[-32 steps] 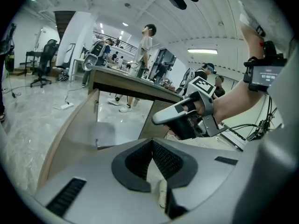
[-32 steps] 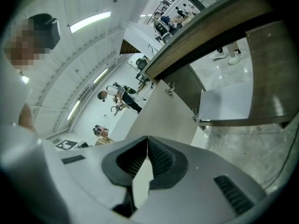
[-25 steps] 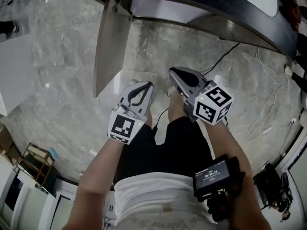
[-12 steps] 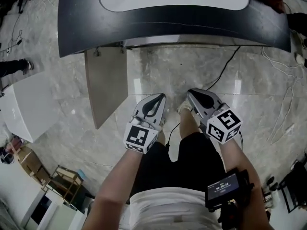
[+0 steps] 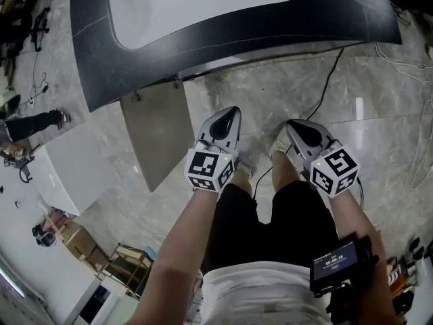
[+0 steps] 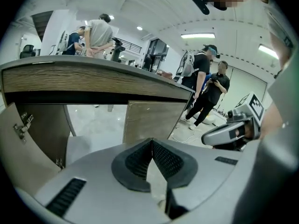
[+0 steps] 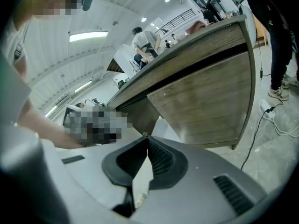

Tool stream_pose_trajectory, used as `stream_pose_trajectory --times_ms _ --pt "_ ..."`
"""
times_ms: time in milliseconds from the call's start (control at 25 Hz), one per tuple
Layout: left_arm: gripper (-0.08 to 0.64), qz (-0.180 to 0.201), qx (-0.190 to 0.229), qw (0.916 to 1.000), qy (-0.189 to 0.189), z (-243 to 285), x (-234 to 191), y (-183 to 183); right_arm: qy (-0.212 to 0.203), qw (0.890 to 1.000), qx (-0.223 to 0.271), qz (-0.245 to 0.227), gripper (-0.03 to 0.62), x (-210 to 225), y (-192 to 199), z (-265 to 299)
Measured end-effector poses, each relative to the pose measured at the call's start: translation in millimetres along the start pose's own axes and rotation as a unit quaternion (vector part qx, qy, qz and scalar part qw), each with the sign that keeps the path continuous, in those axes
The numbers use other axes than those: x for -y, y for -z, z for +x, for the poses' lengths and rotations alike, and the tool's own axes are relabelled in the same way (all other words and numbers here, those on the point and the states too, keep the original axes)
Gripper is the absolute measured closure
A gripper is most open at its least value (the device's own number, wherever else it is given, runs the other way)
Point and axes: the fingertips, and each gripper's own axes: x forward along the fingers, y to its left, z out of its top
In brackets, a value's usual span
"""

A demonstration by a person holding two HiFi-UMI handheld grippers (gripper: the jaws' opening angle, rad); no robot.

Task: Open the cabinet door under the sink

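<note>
Marble flooring [image 5: 284, 93] is shown beneath the sink counter [image 5: 95, 66], whose cabinet door [image 5: 159, 134] is already swung wide, so the task is judged done; left gripper [image 5: 232, 114] and right gripper [image 5: 292, 124] are clenched empty, apart from it.

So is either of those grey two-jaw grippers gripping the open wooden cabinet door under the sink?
No: the left gripper and the right gripper are both shut on nothing, clear of the wooden cabinet door.

My left gripper [image 5: 230, 117] and right gripper [image 5: 295, 128] are pale grey with black-and-white marker squares; at eleven o'clock the cabinet door [image 5: 159, 137] looks grey-brown woodgrain, I think.
</note>
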Motion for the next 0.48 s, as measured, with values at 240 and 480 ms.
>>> stream_pose_trajectory --times_ms 240,480 --pt "0.549 -0.02 -0.007 0.9996 -0.016 14 -12 -11 0.0 1.0 0.01 0.011 0.578 7 0 -5" --pt "0.549 -0.017 -0.014 0.9995 -0.021 40 -36 -19 0.02 0.999 0.015 0.034 0.578 36 5 -3"
